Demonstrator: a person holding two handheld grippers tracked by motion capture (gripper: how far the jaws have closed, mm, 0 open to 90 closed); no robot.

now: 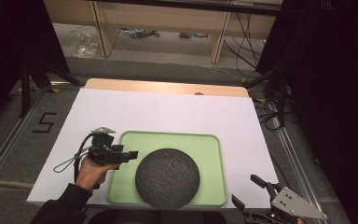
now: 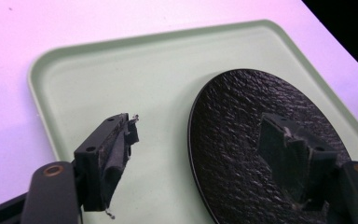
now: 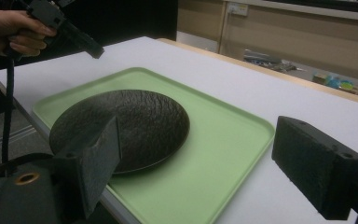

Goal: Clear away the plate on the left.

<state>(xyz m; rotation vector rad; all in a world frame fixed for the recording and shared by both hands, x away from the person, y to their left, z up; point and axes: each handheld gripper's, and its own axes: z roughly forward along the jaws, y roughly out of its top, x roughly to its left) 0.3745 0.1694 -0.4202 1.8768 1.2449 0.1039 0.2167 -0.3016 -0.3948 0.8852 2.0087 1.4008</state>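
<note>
Green plastic forms a shallow tray [image 1: 210, 148] lying on the white-covered bench [image 1: 168, 109], and a dark, rough-textured round plate [image 1: 168, 178] rests flat inside it, toward the tray's 6 o'clock edge. At the plate's 9 o'clock, the left hand-held gripper [image 1: 131, 155] is gripped by the person's left hand [image 1: 92, 169] over the tray's left rim, its jaws spread wide with nothing between them, one over bare tray and the other over the plate. At the plate's 4 o'clock, off the tray's near right corner, the right hand-held gripper [image 1: 246, 190] likewise stands wide open and empty, pointing toward the tray.
</note>
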